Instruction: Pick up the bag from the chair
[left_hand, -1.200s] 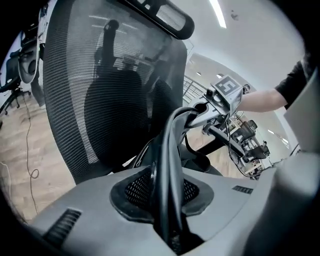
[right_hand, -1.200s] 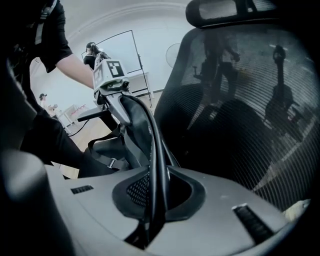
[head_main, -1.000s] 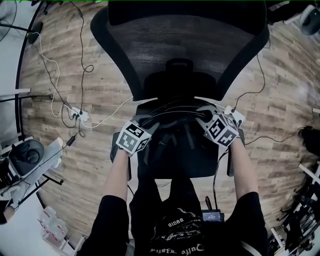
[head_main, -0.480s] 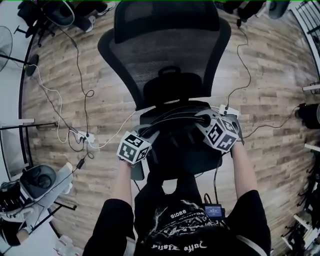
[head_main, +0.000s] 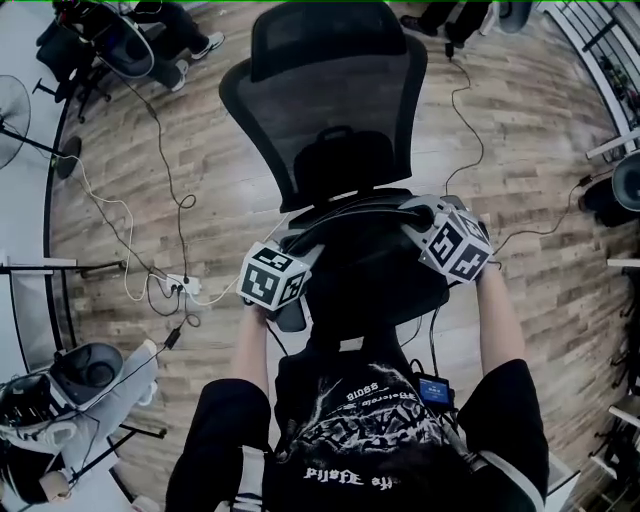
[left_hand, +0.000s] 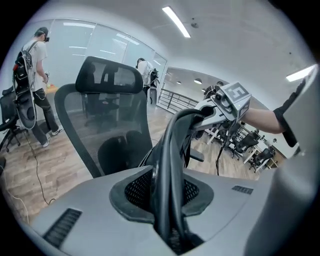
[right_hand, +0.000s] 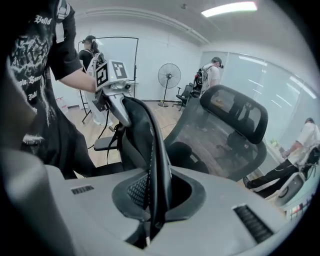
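Wooden floor (head_main: 560, 150), mesh chair (head_main: 330, 110), bag (head_main: 365, 260) held

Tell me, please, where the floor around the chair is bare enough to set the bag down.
Bare floor lies right of the chair, beyond the cable by its backrest, and lower right beside the person's right arm. The left side is crowded: cables and a power strip cross it. The left gripper and right gripper hold the bag above the chair.

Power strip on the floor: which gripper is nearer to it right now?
Left. The left gripper holds the bag strap on the side of the chair toward the power strip; the right gripper holds it on the far side.
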